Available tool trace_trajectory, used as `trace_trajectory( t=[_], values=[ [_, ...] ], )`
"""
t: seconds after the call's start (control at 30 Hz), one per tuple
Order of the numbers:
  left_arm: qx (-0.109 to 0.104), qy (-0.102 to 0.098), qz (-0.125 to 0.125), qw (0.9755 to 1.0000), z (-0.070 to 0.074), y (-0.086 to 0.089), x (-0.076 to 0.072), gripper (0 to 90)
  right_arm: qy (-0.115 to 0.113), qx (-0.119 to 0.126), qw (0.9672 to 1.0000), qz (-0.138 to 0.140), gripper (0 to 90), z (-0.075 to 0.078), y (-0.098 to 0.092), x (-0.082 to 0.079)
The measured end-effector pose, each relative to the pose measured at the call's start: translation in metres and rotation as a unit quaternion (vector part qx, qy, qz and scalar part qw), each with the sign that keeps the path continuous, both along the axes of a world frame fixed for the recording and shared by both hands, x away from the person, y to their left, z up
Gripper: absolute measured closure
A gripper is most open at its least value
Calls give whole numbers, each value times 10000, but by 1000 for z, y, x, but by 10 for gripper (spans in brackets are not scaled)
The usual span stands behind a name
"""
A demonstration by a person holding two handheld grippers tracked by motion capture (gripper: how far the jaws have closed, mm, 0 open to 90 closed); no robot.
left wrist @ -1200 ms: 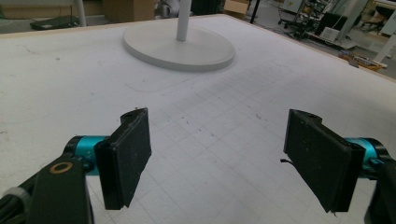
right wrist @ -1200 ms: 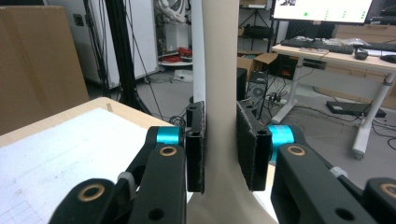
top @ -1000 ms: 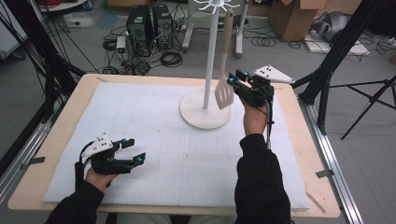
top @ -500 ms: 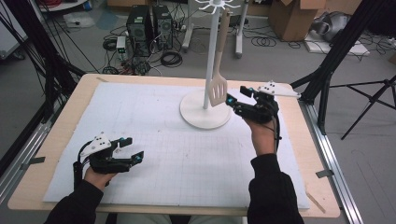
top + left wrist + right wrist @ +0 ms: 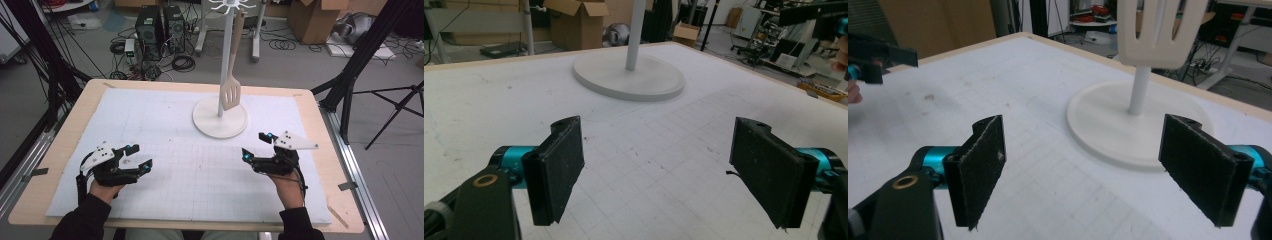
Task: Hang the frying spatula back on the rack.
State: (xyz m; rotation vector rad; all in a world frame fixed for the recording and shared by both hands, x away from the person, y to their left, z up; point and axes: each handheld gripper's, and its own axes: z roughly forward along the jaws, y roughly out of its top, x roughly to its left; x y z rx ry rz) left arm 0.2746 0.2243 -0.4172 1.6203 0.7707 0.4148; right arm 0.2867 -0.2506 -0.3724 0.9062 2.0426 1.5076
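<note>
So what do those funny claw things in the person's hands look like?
Each is a black hand-held tool. The left gripper and the right gripper both have two flat black rectangular fingers with rough pads, fixed on shiny teal-blue posts. Each carries a grey three-cornered plate on top, and a black cable trails back past the hand. The person wears dark long sleeves.
</note>
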Motion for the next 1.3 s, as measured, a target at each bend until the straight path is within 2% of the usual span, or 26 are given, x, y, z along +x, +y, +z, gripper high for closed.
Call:
trace_trajectory(
  t=[0.07, 0.1, 0.17, 0.2, 0.3, 0.37, 0.53, 0.73, 1.1, 1.3],
  values=[
    [-30, -26, -25, 10000, 0, -2, 0, 219, -57, -31, 10000, -68, 169, -10, -6, -8],
    [-17, -41, -37, 10000, 0, -3, 1, 218, -2, -139, 9999, -81, 169, -13, -8, -11],
    [73, -40, -57, 9999, -1, -4, 2, 219, -90, -406, 9989, -230, 169, -16, -11, -16],
    [58, -12, -67, 10000, -1, -5, 3, 219, -101, -429, 9987, -262, 169, -17, -12, -17],
    [54, -14, -59, 10000, -2, -5, 3, 219, -70, -388, 9987, -309, 168, -18, -14, -17],
    [17, -43, -51, 10000, -1, -5, 2, 219, -58, -450, 9985, -295, 169, -18, -13, -17],
    [35, -67, -60, 10000, 0, -3, -1, 219, -113, -453, 9985, -275, 169, -17, -10, -18],
    [0, -103, -55, 9999, 1, 0, -8, 219, -26, -544, 9982, -234, 169, -20, -2, -14],
    [83, 34, 7, 10000, -3, 1, -4, 220, 181, -593, 9979, -190, 176, -27, 0, -10],
    [74, 51, 22, 10000, -3, 2, -4, 221, 197, -622, 9977, -178, 177, -28, 1, -9]
  ],
)
